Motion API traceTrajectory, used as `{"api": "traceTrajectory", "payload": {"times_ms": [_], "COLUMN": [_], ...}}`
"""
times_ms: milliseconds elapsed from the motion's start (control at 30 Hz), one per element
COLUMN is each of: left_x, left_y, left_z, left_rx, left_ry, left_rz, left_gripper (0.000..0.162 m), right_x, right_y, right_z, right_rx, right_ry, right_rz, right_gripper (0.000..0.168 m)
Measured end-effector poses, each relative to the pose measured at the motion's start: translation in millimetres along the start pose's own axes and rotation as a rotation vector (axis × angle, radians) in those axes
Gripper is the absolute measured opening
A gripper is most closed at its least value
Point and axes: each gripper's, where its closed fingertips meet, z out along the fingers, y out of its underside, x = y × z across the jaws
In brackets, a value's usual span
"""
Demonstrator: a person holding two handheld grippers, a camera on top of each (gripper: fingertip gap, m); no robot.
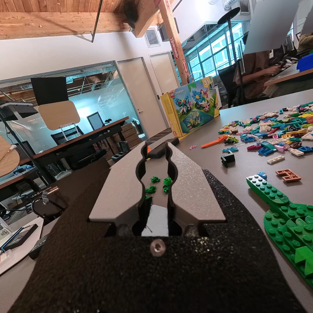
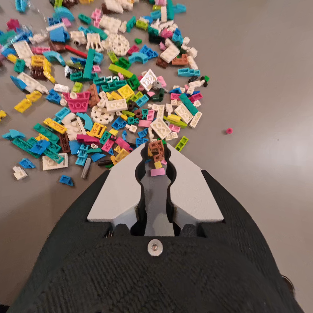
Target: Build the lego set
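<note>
- Grey table (image 1: pixel 194 169). Far side: set box (image 1: pixel 191 110) upright near the far edge; flat black block (image 1: pixel 162 147) lying near it.
- Right of box: loose pile (image 1: pixel 274 128) of mixed bricks, white, teal, blue, pink, yellow. Orange separator (image 1: pixel 214 142) at the pile's near-left edge.
- Nearer than the pile, apart from it: black piece (image 1: pixel 227 158), white plate (image 1: pixel 275 159), brown bracket (image 1: pixel 288 175).
- Near right: green build (image 1: pixel 291 225), studded plates, a long arm running far-left to just beside the brown bracket.
- Background: a person seated at another desk far right; glass-walled room and desks at left.
- Left gripper (image 1: pixel 156 145): raised off the table and tilted, fingers slightly apart with a narrow gap at the tips, nothing between them. Small green bits (image 1: pixel 160 183) lie on the table seen through the gap; green build to its right, well clear.
- Right gripper (image 2: pixel 156 146): at the near edge of the pile (image 2: pixel 110 88), looking steeply down. Tips a little apart; brown piece (image 2: pixel 156 150) sits right between the tips. Cannot tell whether the pads touch it or it merely lies on the table beneath.
- Pink tile (image 2: pixel 157 172) and yellow bit (image 2: pixel 158 164) on the table within the finger gap, nearer than the brown piece.
- Lone pink stud (image 2: pixel 229 130) on bare table, right of the pile.
</note>
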Motion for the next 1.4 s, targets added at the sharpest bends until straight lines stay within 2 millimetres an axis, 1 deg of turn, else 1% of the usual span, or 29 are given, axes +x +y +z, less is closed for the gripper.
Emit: {"api": "traceTrajectory", "payload": {"times_ms": [133,167,233,300,400,433,533,767,900,967,1067,1133,1200,1267,1333,1400], "left_x": [0,0,0,0,0,-1,-1,-1,-1,-1,-1,-1,1,4,7,11], "left_y": [0,0,0,0,0,0,0,1,1,1,0,0,0,-1,-3,-7], "left_z": [0,0,0,0,0,0,0,0,0,0,0,0,1,1,1,0], "left_rx": [0.001,0.001,0.001,0.0,0.001,0.001,0.001,-0.001,-0.001,-0.001,0.0,0.001,0.002,0.006,0.014,0.029], "left_ry": [-0.001,-0.001,0.0,0.0,-0.001,-0.001,-0.002,-0.002,-0.002,-0.002,-0.001,-0.001,0.004,0.017,0.034,0.053], "left_rz": [-0.002,-0.001,0.0,0.0,-0.001,-0.002,-0.001,-0.004,-0.004,-0.004,-0.003,-0.003,-0.003,-0.004,-0.005,-0.014], "left_gripper": [0.018,0.018,0.018,0.018,0.018,0.018,0.018,0.018,0.018,0.018,0.018,0.018,0.018,0.016,0.016,0.016], "right_x": [-9,-7,6,13,19,17,7,7,7,8,9,7,-2,-21,-52,-93], "right_y": [4,3,-4,-7,1,2,5,6,7,6,7,1,-13,-34,-58,-80], "right_z": [-2,-4,-4,-1,8,8,6,7,12,13,11,6,-3,-14,-22,-26], "right_rx": [-0.041,-0.033,-0.002,-0.004,-0.078,-0.091,-0.129,-0.159,-0.165,-0.164,-0.172,-0.149,-0.098,-0.04,0.033,0.108], "right_ry": [-0.085,-0.085,-0.036,-0.019,-0.036,-0.058,-0.139,-0.193,-0.253,-0.262,-0.255,-0.226,-0.2,-0.18,-0.183,-0.226], "right_rz": [0.008,0.014,0.007,-0.026,-0.066,-0.078,-0.111,-0.2,-0.164,-0.157,-0.178,-0.201,-0.215,-0.25,-0.303,-0.34], "right_gripper": [0.014,0.013,0.013,0.012,0.012,0.009,0.008,0.012,0.01,0.006,0.006,0.006,0.006,0.006,0.006,0.006]}}
